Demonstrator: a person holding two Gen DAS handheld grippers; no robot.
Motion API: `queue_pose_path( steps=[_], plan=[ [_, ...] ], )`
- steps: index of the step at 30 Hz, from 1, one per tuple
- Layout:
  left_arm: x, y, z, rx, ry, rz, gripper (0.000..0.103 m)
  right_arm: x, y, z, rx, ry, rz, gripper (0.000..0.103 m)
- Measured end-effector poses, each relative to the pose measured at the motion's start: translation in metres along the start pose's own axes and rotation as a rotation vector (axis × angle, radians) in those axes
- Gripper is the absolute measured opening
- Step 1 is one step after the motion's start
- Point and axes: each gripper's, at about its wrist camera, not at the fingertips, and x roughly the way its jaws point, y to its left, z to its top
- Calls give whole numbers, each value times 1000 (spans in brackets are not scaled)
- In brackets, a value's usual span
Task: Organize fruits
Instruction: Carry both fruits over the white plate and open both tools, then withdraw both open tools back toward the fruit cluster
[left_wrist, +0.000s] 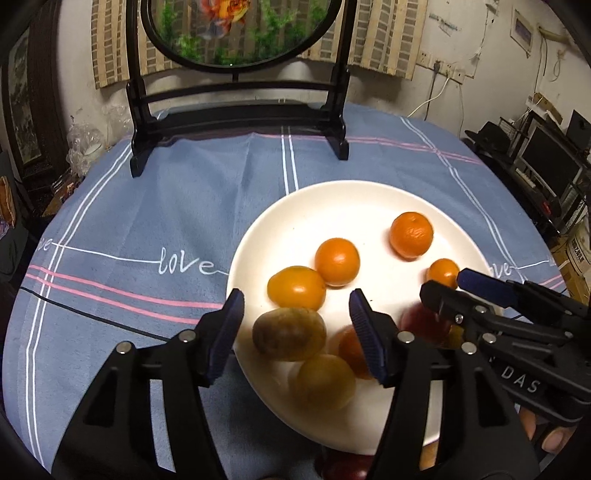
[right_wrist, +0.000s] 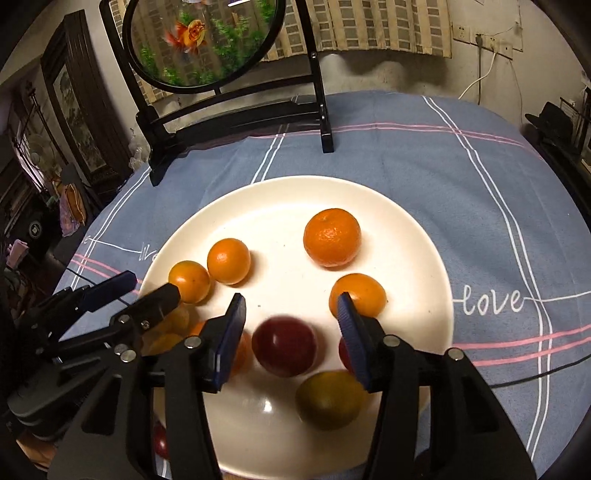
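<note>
1. Left wrist view showed our left gripper (left_wrist: 295, 314) with its jaws parted and nothing pressed between the pads; a blurred brownish fruit (left_wrist: 289, 334) lay loose in the gap, just in front of a yellow-brown fruit (left_wrist: 322, 382).
2. Right wrist view showed our right gripper (right_wrist: 291, 317) likewise released, its pads clear of the dark red fruit (right_wrist: 284, 346) that sat blurred between them on the white plate (right_wrist: 406, 236).
3. We judged both fruits freshly let go and possibly not settled, so the sound course was to wait for them to come to rest before drawing either tool away.
4. We would have lifted each gripper straight back along its own line, since the two tools stood close together over the plate's near side and a sideways pull risked knocking fruit.
5. Farther out, the large mandarin (right_wrist: 331, 237) and three smaller oranges sat apart toward the plate's middle and far side, leaving bare room there.
6. Beyond the plate, the blue tablecloth (left_wrist: 147, 206) and the dark mirror stand (left_wrist: 236, 122) needed no attention.
</note>
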Motion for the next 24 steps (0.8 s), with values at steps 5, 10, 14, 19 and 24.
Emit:
queue_pose_path(
  steps=[5,10,14,19,24],
  plan=[
    [-22,-6,-7,27,-32,7,72,-21,-2,-12,-15,-27,1,53],
    [-45,-9,-24,60,-58,23,76,-45,-9,-26,-16,-60,-7,53],
    [-59,-7,-41,62,-67,29,79,-64,-17,-42,-3,-88,-11,54],
    [-76,-4,-60,68,-66,33,80,-82,-28,-67,17,-91,-33,54],
    [-91,3,-78,58,-66,36,84,-98,-37,-101,27,-68,-85,54]
  ],
)
